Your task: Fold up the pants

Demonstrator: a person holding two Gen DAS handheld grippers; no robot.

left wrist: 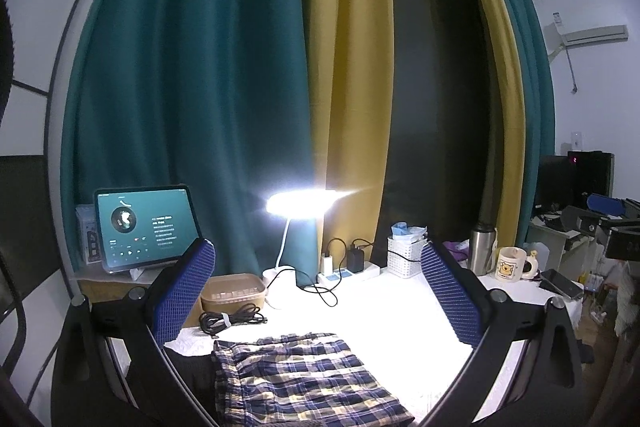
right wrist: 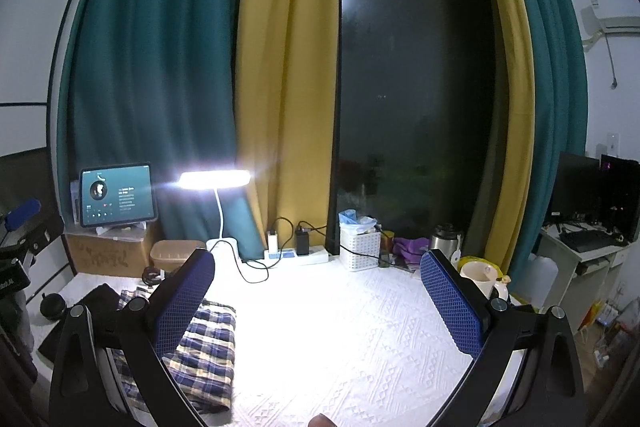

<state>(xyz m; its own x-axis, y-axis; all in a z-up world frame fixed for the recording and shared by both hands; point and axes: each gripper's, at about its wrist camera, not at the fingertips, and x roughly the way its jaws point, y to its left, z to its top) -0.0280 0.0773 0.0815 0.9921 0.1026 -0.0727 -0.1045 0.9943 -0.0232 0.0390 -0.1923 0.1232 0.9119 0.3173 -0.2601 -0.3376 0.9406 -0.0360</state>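
- Our left gripper [left wrist: 316,291] is wide open and holds nothing. It hangs over the plaid pants [left wrist: 296,379].
- Our right gripper [right wrist: 318,297] is wide open too. It is above the bare white table [right wrist: 360,327], and the pants lie to its left.
- The pants look already folded into a small flat pile.
- We think they are soft, light and floppy, so they will sag when lifted.
- We would pinch a corner or a folded edge, one gripper at each end.
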